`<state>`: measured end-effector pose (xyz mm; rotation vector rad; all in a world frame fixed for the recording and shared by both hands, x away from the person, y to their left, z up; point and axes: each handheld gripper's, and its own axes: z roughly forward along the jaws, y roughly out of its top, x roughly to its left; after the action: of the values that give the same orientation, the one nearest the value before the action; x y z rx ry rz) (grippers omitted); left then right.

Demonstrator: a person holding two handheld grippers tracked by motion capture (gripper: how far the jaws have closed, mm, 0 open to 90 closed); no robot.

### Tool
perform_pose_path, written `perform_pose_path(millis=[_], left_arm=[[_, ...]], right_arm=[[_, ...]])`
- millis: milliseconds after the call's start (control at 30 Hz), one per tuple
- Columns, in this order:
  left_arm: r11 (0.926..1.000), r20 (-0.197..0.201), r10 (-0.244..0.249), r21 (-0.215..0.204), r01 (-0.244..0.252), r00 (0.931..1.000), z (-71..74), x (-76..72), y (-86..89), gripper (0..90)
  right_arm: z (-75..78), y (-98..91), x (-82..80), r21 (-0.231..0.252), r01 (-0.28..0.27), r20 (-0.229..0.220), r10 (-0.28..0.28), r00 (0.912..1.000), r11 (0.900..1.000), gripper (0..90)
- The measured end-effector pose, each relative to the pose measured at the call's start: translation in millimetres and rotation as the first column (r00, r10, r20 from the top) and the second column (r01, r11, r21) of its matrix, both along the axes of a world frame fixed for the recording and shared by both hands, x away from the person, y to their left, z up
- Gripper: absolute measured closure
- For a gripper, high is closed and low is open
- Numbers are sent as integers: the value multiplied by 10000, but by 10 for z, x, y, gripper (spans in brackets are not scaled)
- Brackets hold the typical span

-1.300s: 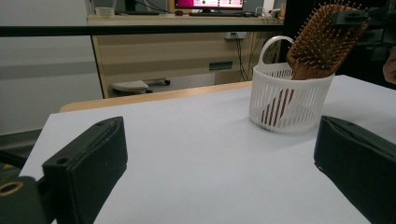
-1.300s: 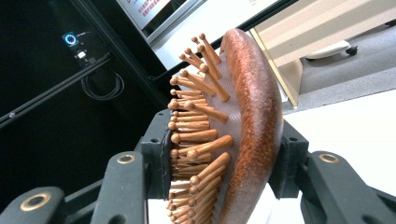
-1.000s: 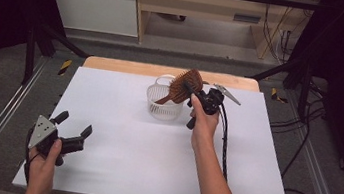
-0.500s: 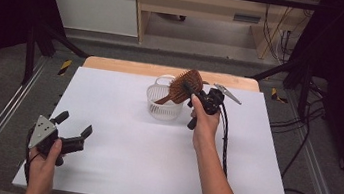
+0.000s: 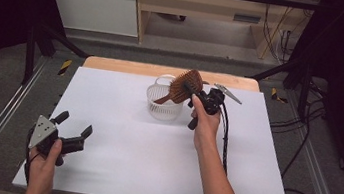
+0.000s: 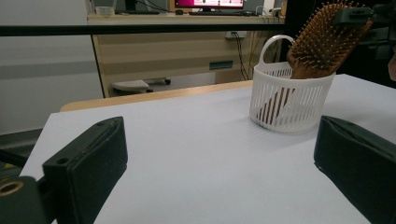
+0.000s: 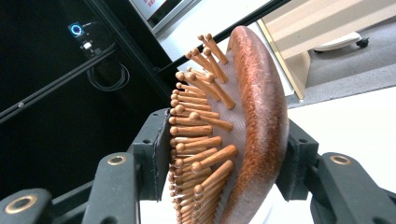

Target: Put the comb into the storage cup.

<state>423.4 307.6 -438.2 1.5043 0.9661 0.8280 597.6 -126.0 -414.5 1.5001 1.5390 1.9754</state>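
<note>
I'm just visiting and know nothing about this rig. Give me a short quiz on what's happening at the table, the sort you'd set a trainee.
1. What do the right tongs grip?
A) a spoon
B) a wooden hairbrush
C) a cup
2. True or false: the left tongs hold the white basket.
3. Where does the hairbrush's handle end sit?

Key
1. B. The brush head sits between the jaws, which have just been opening a little.
2. False. They are open and empty, near the table's front edge, well apart from the basket.
3. Down inside the white basket, with the head leaning out over its rim.
</note>
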Motion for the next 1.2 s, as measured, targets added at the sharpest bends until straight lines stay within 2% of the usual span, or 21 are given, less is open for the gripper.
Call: perform_pose_path(millis=[433, 700, 1200], left_arm=[[10000, -24, -10, 5, 10, 10000, -1, 2, 2, 30], [10000, -22, -17, -1, 17, 10000, -1, 2, 3, 30], [10000, -13, -20, 0, 20, 10000, 0, 1, 1, 30]], right_arm=[[4, -3, -3, -112, -91, -13, 91, 10000, 9999, 415], [0, 18, -4, -254, -127, -93, 125, 9999, 9996, 355], [17, 24, -10, -485, 174, -123, -180, 9998, 9987, 251]])
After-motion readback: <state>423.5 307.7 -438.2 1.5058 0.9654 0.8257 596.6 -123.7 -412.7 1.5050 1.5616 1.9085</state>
